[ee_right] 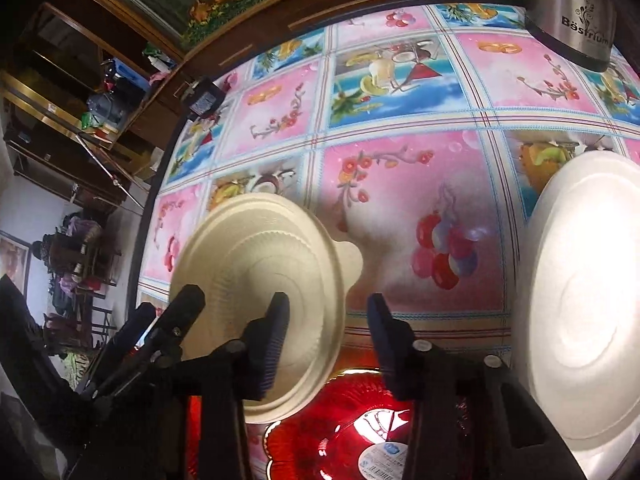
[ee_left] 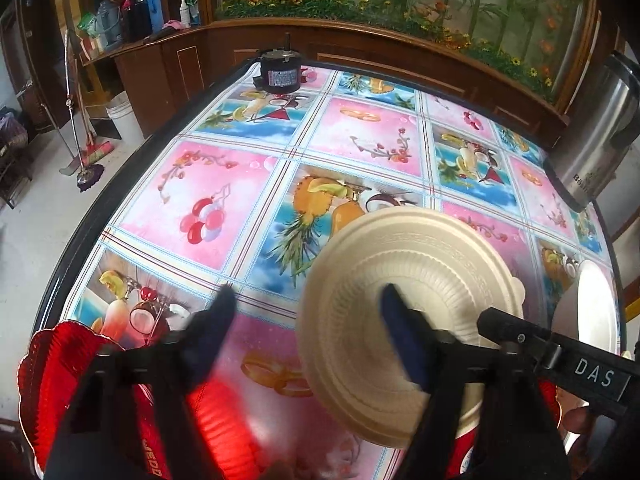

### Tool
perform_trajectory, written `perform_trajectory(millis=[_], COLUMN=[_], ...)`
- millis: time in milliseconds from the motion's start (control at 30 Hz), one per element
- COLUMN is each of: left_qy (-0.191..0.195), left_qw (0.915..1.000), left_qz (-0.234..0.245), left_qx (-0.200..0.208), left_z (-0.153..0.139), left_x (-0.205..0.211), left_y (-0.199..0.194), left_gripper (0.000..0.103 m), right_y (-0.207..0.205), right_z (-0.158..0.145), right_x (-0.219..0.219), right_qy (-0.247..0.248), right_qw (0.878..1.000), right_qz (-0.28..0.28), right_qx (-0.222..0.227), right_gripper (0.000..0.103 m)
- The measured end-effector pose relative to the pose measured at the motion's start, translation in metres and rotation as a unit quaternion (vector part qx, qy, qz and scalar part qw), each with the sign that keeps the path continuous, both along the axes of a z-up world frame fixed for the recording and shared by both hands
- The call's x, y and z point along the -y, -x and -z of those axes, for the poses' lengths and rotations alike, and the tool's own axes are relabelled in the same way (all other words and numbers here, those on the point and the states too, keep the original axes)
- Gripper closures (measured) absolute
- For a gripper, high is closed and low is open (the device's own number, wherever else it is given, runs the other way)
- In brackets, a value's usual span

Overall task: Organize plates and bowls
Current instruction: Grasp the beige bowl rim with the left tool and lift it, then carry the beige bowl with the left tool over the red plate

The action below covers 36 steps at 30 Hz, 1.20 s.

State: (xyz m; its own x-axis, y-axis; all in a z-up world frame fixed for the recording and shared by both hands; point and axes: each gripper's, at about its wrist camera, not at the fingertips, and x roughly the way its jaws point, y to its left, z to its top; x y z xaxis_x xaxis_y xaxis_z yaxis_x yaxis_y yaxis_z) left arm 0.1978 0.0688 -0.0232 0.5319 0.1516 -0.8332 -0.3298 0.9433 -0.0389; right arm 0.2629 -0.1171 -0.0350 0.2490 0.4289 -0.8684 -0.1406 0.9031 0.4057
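Note:
A cream plate [ee_left: 404, 320] with a small tab hangs tilted above the table; it also shows in the right wrist view [ee_right: 260, 280]. My left gripper [ee_left: 308, 300] is open, its right finger in front of the plate. My right gripper [ee_right: 328, 312] is open, its left finger in front of the plate's rim. I cannot tell which finger bears the plate. A red ribbed plate [ee_right: 344, 420] lies under my right gripper. Another red plate [ee_left: 52, 380] lies at the lower left in the left wrist view. A white plate [ee_right: 584, 300] sits at the right.
The table has a bright fruit-print cloth [ee_left: 248, 200]. A steel kettle [ee_left: 600, 128] stands at the far right, also seen in the right wrist view [ee_right: 580, 20]. A small black motor [ee_left: 280, 68] sits at the far edge. A wooden cabinet runs behind.

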Motion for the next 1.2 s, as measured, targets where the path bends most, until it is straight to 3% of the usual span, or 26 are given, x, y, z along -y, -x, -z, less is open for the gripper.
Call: perform_trajectory(millis=[100, 267, 567, 800, 1200], left_qy=[-0.008, 0.001, -0.002, -0.006, -0.012], left_qw=[0.9998, 0.9996, 0.9999, 0.9999, 0.9988], left_qz=[0.002, 0.011, 0.013, 0.012, -0.013], left_qx=[-0.018, -0.025, -0.010, 0.011, 0.045], left_z=[0.006, 0.011, -0.005, -0.028, -0.057], left_x=[0.000, 0.002, 0.004, 0.003, -0.019], left_y=[-0.003, -0.003, 0.005, 0.025, 0.106], left_gripper=[0.074, 0.090, 0.091, 0.091, 0.091], right_y=[0.000, 0.000, 0.006, 0.025, 0.097], right_z=[0.001, 0.001, -0.008, -0.034, -0.070], right_x=[-0.001, -0.002, -0.001, -0.003, -0.022], right_qy=[0.012, 0.008, 0.008, 0.006, -0.001], right_qw=[1.000, 1.000, 1.000, 0.999, 0.997], right_qz=[-0.001, -0.003, 0.000, -0.004, -0.027], right_qx=[0.004, 0.007, 0.019, 0.041, 0.076], right_gripper=[0.087, 0.092, 0.092, 0.092, 0.092])
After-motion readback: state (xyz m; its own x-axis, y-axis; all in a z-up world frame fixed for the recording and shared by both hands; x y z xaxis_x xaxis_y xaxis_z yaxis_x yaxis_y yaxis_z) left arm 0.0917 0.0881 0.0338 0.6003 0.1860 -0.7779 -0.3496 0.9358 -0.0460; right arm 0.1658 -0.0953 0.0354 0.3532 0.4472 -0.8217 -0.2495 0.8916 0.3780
